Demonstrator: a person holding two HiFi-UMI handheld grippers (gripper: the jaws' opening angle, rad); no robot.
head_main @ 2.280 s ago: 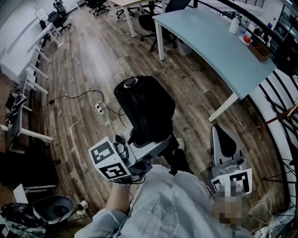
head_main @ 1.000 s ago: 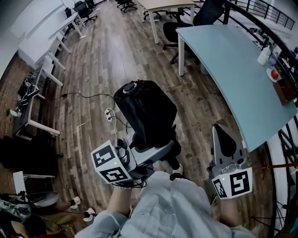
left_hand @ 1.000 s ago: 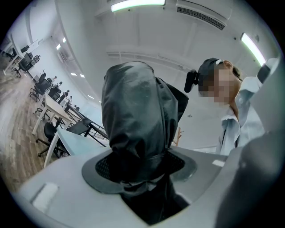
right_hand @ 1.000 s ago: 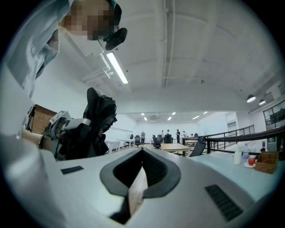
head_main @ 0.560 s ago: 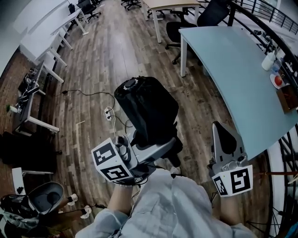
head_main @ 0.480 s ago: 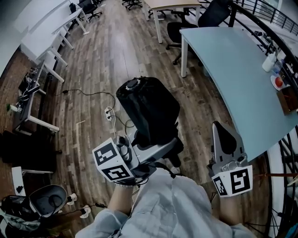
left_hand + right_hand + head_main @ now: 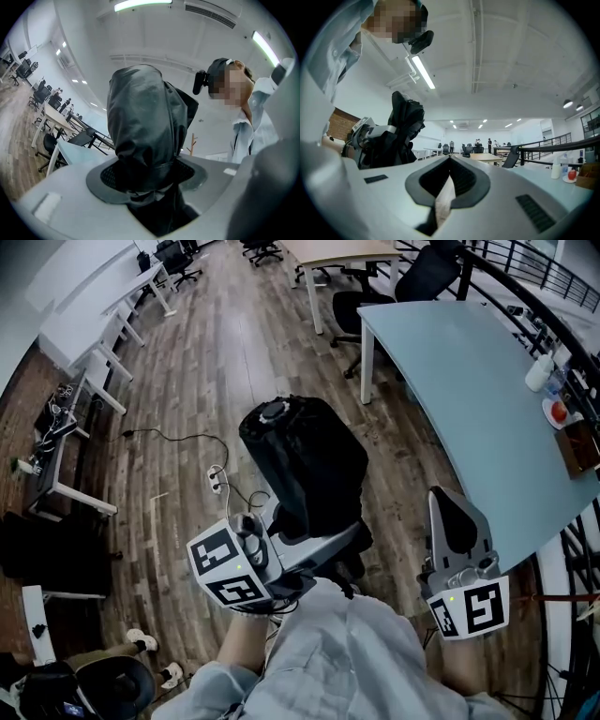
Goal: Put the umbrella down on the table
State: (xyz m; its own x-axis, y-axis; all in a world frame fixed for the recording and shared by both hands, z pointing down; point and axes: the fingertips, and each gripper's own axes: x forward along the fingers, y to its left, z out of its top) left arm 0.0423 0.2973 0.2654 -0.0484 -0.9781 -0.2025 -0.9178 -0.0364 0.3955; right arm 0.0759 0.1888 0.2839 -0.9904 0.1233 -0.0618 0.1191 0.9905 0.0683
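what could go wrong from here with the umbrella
1. The left gripper clamps the umbrella near one end only; the bulky folded part sticks out ahead and could sag or slip.
2. The umbrella hangs over the floor, beside the table, so an early release would drop it.
3. A bottle and plate stand at the table's far edge; a wide swing might hit them.

Even light from ceiling strips (image 7: 421, 71); heavy fisheye warp, dark corners.
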